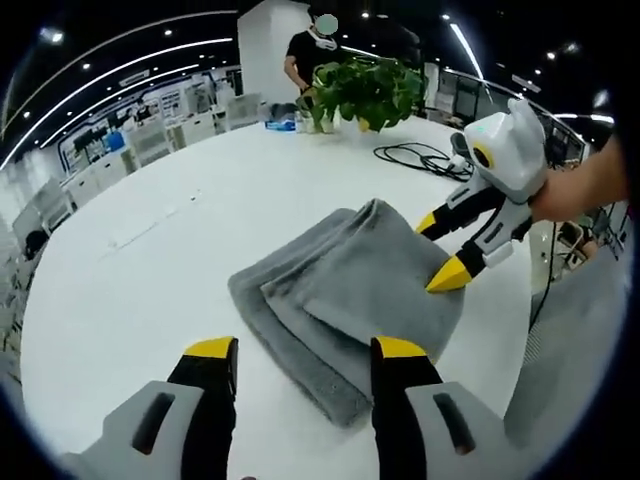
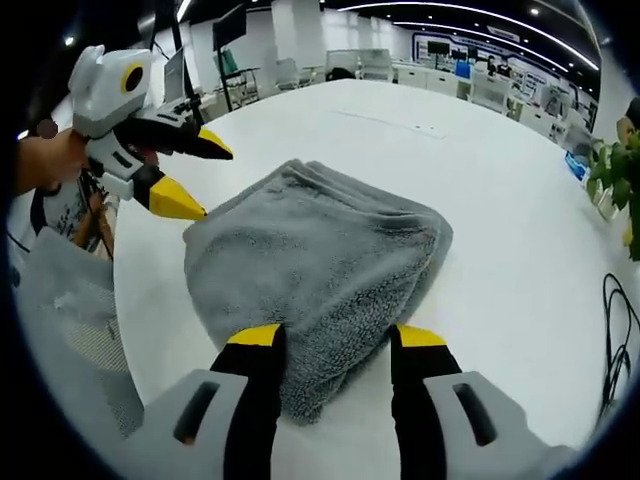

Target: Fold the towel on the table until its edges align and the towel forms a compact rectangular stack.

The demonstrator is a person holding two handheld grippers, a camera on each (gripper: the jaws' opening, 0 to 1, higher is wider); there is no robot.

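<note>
Two tools, left tool (image 1: 305, 347) and right tool (image 2: 337, 335), hang released over the folded grey towel (image 2: 315, 265) on the white worktop (image 1: 150, 250).

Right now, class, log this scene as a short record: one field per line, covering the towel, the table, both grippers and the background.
Towel: grey towel, folded into several layers, edges stepped rather than aligned
Surface: white table
Left gripper: left gripper, jaws apart, over the towel's near edge, holding nothing
Right gripper: right gripper, jaws apart over the towel's edge, holding nothing
Background: potted plant, black cable, a person standing behind the plant
Fold state: not yet a compact stack
</note>
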